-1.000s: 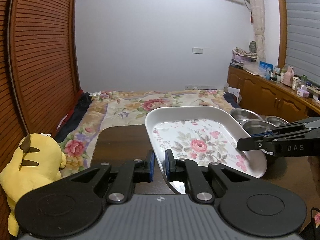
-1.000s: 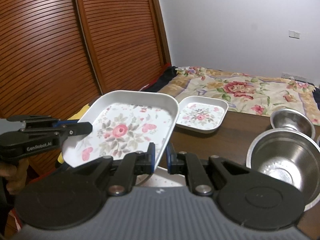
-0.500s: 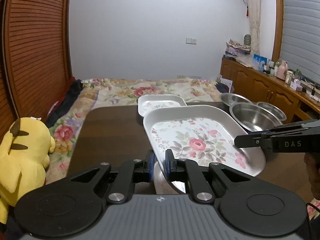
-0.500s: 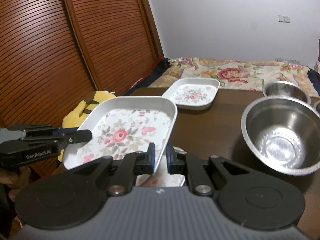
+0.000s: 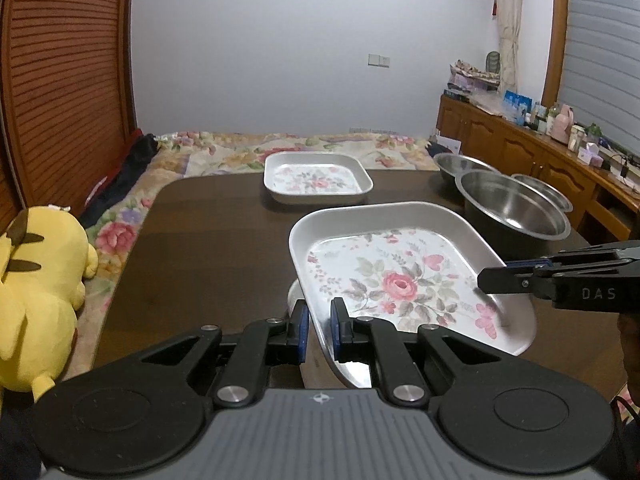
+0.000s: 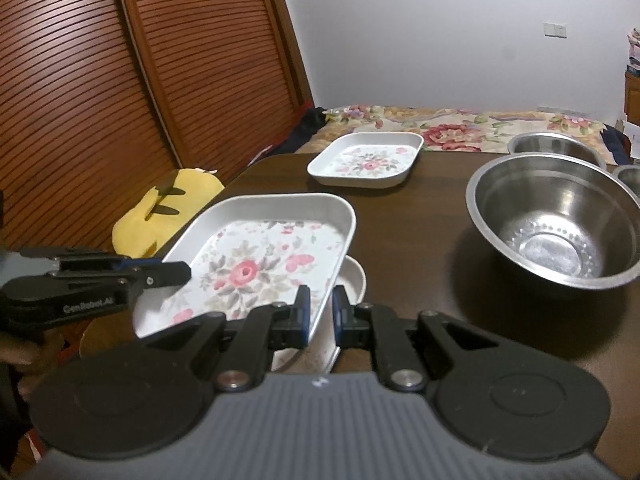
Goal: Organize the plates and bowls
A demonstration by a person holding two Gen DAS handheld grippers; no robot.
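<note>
In the left wrist view, the left gripper point(image 5: 319, 326) pinches one rim of the big flowery plate point(image 5: 404, 276), and the right gripper point(image 5: 486, 280) pinches the far rim, so the plate stays level above the dark table point(image 5: 208, 232). In the right wrist view, the right gripper point(image 6: 320, 312) is closed on its rim too, and the plate hangs over a white dish point(image 6: 356, 276), maybe to stack there.

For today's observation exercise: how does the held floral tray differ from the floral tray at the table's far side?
The held floral tray is larger, tilted and gripped at opposite edges by the left gripper and right gripper. The far floral tray is smaller, flat on the table, untouched. Both are rounded-square with rose print.
</note>
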